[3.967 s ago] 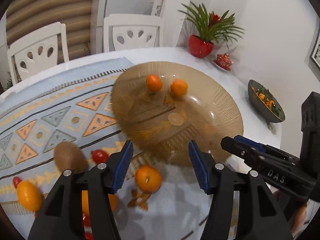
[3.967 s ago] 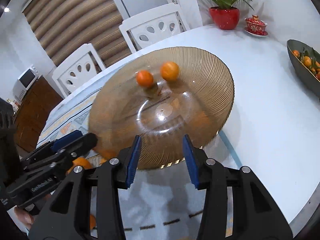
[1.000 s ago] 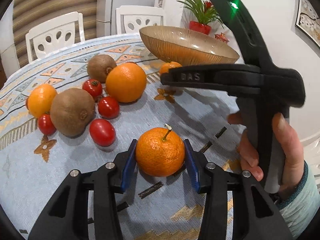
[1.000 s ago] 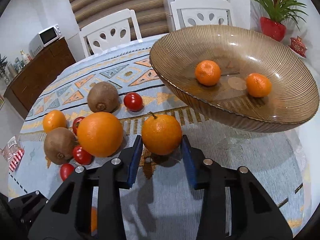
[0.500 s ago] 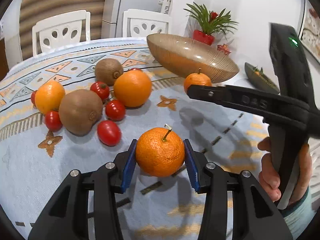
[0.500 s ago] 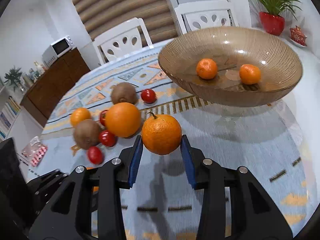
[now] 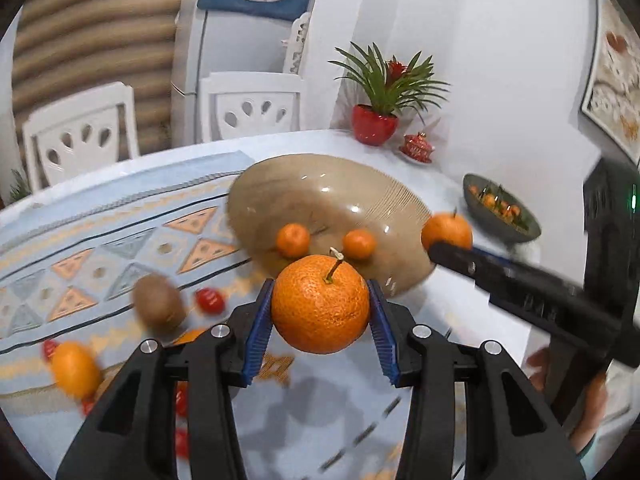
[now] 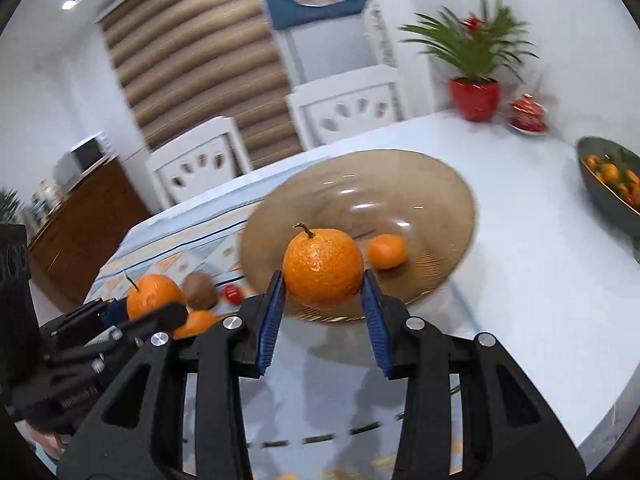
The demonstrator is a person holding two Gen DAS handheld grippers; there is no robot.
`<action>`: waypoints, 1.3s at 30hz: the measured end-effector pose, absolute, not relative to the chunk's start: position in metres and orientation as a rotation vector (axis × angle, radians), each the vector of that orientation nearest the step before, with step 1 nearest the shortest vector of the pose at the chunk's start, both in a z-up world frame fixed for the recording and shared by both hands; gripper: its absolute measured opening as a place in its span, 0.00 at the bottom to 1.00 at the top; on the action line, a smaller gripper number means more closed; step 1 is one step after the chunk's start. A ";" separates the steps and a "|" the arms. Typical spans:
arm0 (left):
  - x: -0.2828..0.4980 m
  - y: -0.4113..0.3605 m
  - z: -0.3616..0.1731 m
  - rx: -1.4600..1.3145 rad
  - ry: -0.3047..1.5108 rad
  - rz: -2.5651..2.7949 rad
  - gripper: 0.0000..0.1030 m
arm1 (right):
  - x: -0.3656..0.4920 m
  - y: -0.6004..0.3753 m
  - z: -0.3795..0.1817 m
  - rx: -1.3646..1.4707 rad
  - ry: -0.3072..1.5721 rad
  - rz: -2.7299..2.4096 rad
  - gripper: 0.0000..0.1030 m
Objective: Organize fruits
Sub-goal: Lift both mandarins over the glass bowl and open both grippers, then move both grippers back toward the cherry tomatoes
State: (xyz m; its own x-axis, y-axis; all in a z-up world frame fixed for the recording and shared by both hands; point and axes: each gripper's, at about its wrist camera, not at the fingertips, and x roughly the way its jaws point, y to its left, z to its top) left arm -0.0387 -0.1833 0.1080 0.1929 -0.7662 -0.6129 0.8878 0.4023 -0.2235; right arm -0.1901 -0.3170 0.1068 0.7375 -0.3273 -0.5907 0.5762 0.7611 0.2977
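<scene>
Both mandarins clamped above table; glass bowl (image 8: 448, 208) rim just ahead.

Four seconds ago both sets of tongs stood empty and open near the bowl. A second ago each had closed on an orange resting on the cloth. Now the left tongs (image 7: 320, 316) carry their orange (image 7: 320, 304) clear of the desk (image 7: 460, 312), up in front of the glass bowl (image 7: 380, 200). The right tongs (image 8: 323, 304) have likewise lifted their orange (image 8: 323, 266) off the cloth, to the bowl's near rim.
</scene>
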 end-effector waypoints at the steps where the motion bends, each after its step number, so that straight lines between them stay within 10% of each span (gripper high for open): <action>1: -0.035 -0.192 0.107 0.189 0.740 -1.179 0.43 | -0.190 -0.323 0.105 0.504 0.545 -0.527 0.39; 14: -0.029 -0.249 0.082 0.245 0.766 -1.171 0.43 | -0.176 -0.352 0.078 0.541 0.619 -0.566 0.39; 19: -0.023 -0.243 0.087 0.206 0.758 -1.177 0.58 | -0.178 -0.357 0.076 0.549 0.620 -0.578 0.41; 39: 0.006 -0.089 0.098 0.032 0.747 -1.060 0.62 | -0.179 -0.297 0.086 0.524 0.620 -0.481 0.42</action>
